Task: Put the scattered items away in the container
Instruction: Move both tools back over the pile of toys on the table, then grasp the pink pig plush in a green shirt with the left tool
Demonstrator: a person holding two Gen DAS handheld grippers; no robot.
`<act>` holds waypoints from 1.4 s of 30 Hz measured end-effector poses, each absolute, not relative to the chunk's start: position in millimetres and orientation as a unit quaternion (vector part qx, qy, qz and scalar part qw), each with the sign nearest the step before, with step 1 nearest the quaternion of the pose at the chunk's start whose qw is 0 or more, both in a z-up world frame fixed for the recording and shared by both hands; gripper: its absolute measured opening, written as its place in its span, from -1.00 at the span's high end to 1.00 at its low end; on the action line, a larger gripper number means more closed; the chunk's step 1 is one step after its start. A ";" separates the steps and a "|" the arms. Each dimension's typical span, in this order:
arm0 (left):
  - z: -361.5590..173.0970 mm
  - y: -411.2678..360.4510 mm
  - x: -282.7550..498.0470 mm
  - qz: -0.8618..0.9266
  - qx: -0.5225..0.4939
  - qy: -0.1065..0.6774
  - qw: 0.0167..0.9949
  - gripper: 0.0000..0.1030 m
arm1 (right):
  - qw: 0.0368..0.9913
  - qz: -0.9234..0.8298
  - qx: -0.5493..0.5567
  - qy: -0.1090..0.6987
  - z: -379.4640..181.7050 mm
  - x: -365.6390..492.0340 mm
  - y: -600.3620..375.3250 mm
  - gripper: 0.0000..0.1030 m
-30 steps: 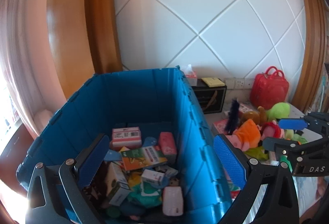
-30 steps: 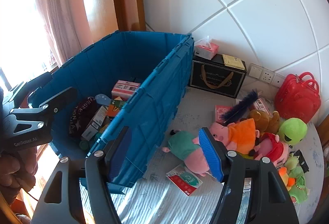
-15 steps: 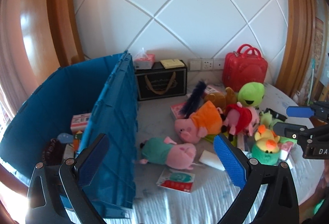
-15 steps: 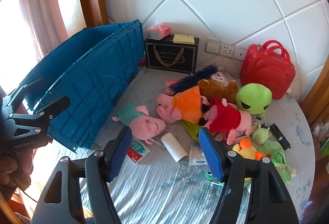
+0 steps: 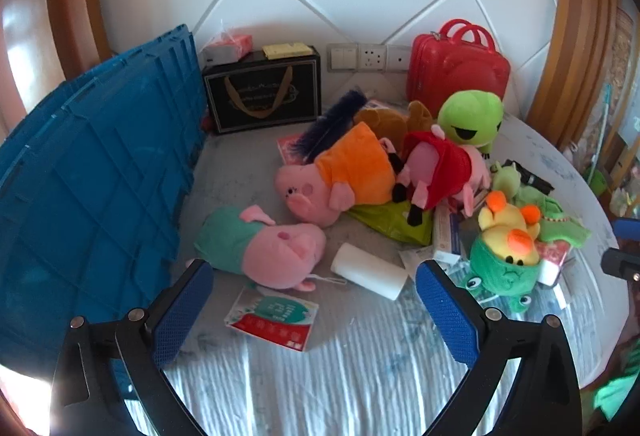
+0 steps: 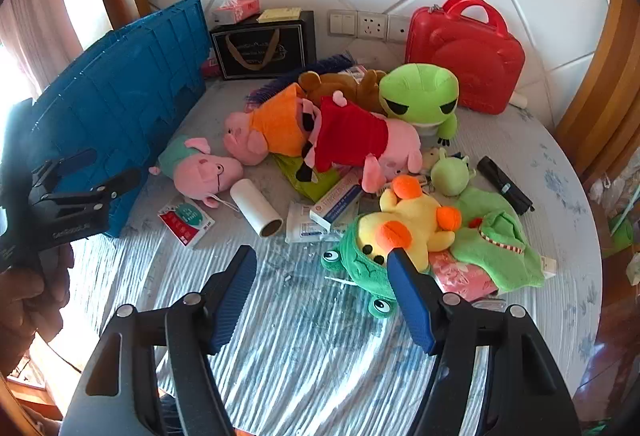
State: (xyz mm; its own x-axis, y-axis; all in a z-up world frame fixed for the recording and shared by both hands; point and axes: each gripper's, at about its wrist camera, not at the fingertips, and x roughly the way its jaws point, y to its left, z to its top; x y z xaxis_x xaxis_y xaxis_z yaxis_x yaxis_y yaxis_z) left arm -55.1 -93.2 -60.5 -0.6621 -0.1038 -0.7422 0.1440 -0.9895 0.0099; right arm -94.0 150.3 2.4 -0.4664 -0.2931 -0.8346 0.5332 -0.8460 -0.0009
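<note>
The blue crate (image 5: 92, 172) stands at the left of the table; it also shows in the right wrist view (image 6: 120, 84). Plush toys lie scattered: a teal-shirted pig (image 5: 264, 248), an orange-shirted pig (image 5: 336, 176), a red-dressed pig (image 6: 352, 136), a green frog (image 6: 420, 92) and a yellow duck in a frog suit (image 6: 400, 232). A white roll (image 5: 370, 270) and a red-green packet (image 5: 274, 316) lie near my left gripper (image 5: 312, 312), which is open and empty. My right gripper (image 6: 324, 288) is open and empty, just before the duck.
A red case (image 6: 468, 56), a black gift box (image 6: 264, 44) with a tissue pack and wall sockets stand at the back. Small boxes (image 6: 336, 200), a black object (image 6: 506, 188) and green cloth (image 6: 496, 236) lie among the toys. The round table's edge (image 6: 592, 276) curves at right.
Both grippers have swung right, away from the crate's inside, and now face the pile of toys on the table. Both stay open and empty.
</note>
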 end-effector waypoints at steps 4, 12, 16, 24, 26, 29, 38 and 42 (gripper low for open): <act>-100.6 -112.8 -83.3 -0.900 0.422 0.064 0.088 -0.99 | 0.226 -0.841 0.474 0.130 -13.6 -91.2 157.3 -0.30; -175.2 -155.4 -142.6 -0.865 0.465 0.126 0.139 -0.99 | 0.192 -0.831 0.502 0.147 -48.6 -93.5 158.8 -0.30; -204.0 -173.1 -161.9 -0.844 0.491 0.163 0.145 -0.99 | 0.177 -0.828 0.514 0.136 -60.0 -101.9 161.5 -0.30; -229.0 -183.8 -188.0 -0.835 0.489 0.190 0.166 -1.00 | 0.174 -0.816 0.536 0.134 -76.8 -103.2 157.4 -0.30; -234.7 -186.4 -194.4 -0.828 0.492 0.199 0.181 -1.00 | 0.173 -0.813 0.539 0.135 -79.7 -103.2 157.4 -0.30; -237.5 -185.2 -202.3 -0.824 0.491 0.196 0.203 -1.00 | 0.170 -0.811 0.543 0.136 -82.5 -104.8 160.2 -0.30; -253.3 -209.6 -196.6 -0.744 0.515 0.351 0.240 -1.00 | 0.166 -0.808 0.550 0.133 -84.4 -108.9 167.9 -0.30; -257.5 -213.6 -195.7 -0.748 0.507 0.362 0.230 -1.00 | 0.168 -0.809 0.547 0.134 -82.3 -109.0 168.2 -0.30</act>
State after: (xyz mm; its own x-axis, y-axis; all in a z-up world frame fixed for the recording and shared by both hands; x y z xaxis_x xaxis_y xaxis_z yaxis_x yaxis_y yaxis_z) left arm -195.7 -213.6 -257.5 -0.3806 0.0230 -0.9244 0.7101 -0.6331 -0.3081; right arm -109.0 168.2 -82.3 -0.3455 -0.1252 -0.9300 0.4190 -0.9073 -0.0335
